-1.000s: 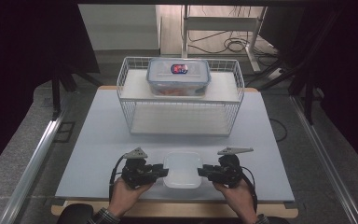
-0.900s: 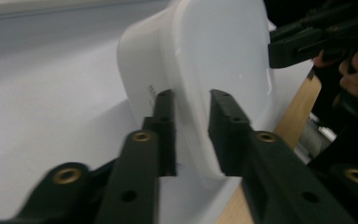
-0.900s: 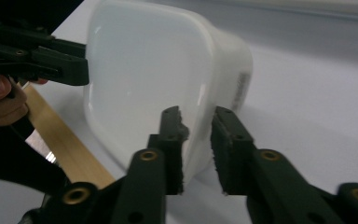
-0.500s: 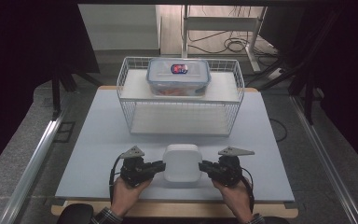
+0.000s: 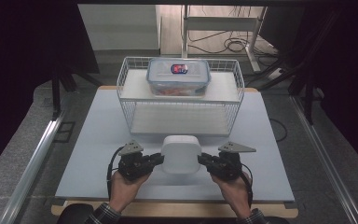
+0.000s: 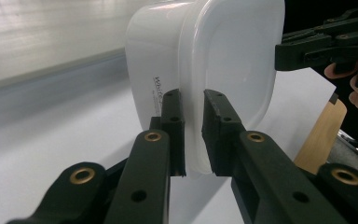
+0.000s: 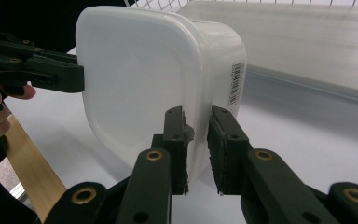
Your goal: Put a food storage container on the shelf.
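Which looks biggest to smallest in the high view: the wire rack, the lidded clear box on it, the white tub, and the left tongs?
1. Wire rack, clearly the largest.
2. Lidded clear box.
3. White tub, though it sits nearer the camera and is tipped, so its rank against the box is unsure.
4. Left tongs, smallest.

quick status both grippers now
left gripper: closed on the rim of the white container
right gripper: closed on its opposite rim

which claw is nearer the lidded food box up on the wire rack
Left, slightly, I judge. Left claw sits below-left of the food box on the wire rack; right claw below-right. Both far.
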The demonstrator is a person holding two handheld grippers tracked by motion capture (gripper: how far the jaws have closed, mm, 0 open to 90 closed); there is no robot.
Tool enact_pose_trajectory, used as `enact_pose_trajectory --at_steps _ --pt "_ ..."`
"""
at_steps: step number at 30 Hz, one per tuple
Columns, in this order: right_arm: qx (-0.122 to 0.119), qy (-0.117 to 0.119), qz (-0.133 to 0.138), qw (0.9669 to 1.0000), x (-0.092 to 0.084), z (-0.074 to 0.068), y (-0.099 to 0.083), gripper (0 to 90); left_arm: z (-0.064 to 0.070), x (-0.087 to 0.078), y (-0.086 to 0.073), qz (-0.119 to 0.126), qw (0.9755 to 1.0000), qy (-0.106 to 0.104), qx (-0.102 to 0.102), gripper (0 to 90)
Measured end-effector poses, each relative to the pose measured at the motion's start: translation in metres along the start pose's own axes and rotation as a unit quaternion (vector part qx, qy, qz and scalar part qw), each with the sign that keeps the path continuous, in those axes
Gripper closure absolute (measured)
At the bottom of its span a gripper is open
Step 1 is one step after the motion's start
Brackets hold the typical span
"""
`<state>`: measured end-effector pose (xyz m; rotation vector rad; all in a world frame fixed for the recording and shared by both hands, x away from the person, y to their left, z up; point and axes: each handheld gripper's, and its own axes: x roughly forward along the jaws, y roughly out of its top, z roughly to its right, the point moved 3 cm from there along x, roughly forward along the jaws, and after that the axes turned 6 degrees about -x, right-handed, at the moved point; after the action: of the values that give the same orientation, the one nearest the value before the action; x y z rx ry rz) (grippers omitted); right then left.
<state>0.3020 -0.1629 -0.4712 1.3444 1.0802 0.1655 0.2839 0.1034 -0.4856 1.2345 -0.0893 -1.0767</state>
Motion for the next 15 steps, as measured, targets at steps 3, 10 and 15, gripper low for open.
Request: enact_pose_trajectory --at_steps 3,10,15 --pt "-0.003 -0.002 0.006 1.0000 -0.001 0.000 0.005 76.9 0.001 -0.002 0.005 0.003 1.0000 0.003 0.004 80.1" --pt "-0.014 -0.005 0.024 0.9996 -0.004 -0.001 0.020 76.8 0.003 -0.010 0.023 0.014 0.9996 0.014 0.019 80.1" --pt "-0.021 -0.006 0.034 0.9992 -0.005 -0.002 0.033 76.8 0.003 -0.016 0.035 0.022 0.9993 0.018 0.025 79.9"
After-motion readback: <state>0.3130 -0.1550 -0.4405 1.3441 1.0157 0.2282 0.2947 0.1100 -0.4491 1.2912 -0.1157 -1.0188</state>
